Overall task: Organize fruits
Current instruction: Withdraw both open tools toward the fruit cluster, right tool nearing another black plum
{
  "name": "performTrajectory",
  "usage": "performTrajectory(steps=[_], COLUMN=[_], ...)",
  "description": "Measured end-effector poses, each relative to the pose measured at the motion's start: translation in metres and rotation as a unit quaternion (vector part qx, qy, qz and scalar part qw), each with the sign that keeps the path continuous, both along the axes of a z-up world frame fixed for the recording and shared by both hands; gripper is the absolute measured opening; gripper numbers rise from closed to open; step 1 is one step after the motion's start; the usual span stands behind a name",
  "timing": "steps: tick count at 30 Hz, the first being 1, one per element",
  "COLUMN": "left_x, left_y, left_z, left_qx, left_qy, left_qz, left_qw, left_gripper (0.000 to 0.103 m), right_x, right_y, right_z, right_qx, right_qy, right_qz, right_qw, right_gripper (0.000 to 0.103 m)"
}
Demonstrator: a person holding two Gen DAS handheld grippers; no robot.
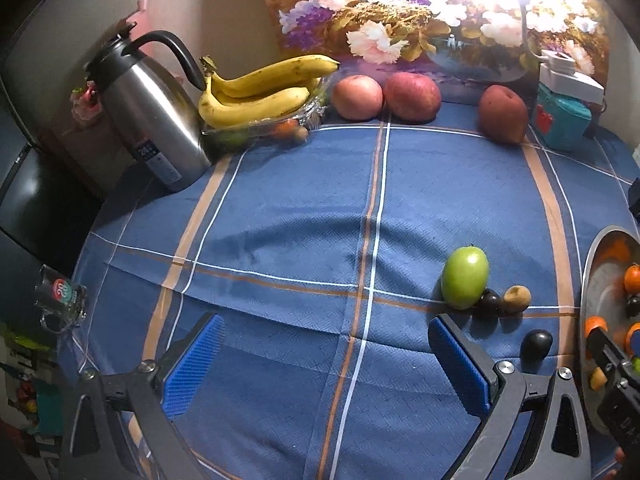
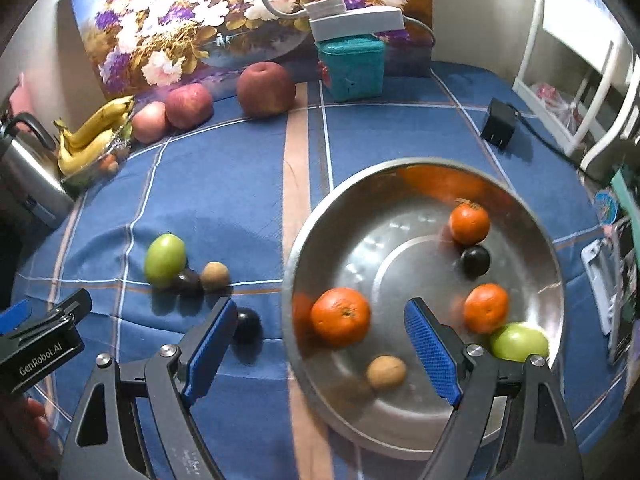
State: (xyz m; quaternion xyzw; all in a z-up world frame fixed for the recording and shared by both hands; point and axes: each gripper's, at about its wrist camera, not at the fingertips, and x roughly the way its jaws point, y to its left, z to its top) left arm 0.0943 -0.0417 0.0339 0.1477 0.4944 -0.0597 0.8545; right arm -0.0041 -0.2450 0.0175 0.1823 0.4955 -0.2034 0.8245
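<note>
Sorting in progress: both the left gripper [image 1: 324, 364] and the right gripper [image 2: 320, 350] stand wide and empty while a green fruit [image 1: 465, 277], two dark plums and a brown nut lie on the cloth beside the steel bowl [image 2: 532, 240], probably awaiting pickup next.

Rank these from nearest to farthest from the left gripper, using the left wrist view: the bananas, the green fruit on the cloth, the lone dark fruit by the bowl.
1. Lone dark fruit: just beyond the left gripper, off its right finger.
2. Green fruit: farther up the cloth, on the right.
3. Bananas: far back on the left, beside the kettle.
</note>
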Motion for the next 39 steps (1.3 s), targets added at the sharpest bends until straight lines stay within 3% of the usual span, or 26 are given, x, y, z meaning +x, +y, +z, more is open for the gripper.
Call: performTrajectory(steps=[5,22,27,32,39], left_x=[0.005,0.023,0.024,0.023,0.024], left_y=[0.004,0.025,0.025,0.021,0.017], left_z=[0.002,0.006,0.005,0.005,-0.002], left_qx=[-0.011,-0.072,-0.092,-0.08,-0.1], left_qy=[0.002,0.019,0.035,0.036,0.058], left_qz=[0.004,0.02,0.014,0.001,-0.006], left_qw=[0.9999,0.997,0.9951,0.9962,0.9933], left_gripper=[0.103,0.103,0.103,0.103,0.103], right_x=[-0.001,0.014,0.02,0.022,0.023], right_y=[0.006,0.028,0.038,0.047,0.045], right_z=[-0.003,-0.006,-0.003,0.003,0.007], right_qx=[-0.003,0.07,0.068,0.054,0.039], right_qy=[0.001,-0.026,-0.029,-0.037,-0.043], right_qz=[0.001,0.05,0.075,0.092,0.085], right_qw=[1.0,0.996,0.994,0.994,0.995], right_gripper=[0.086,0.086,0.086,0.086,0.086])
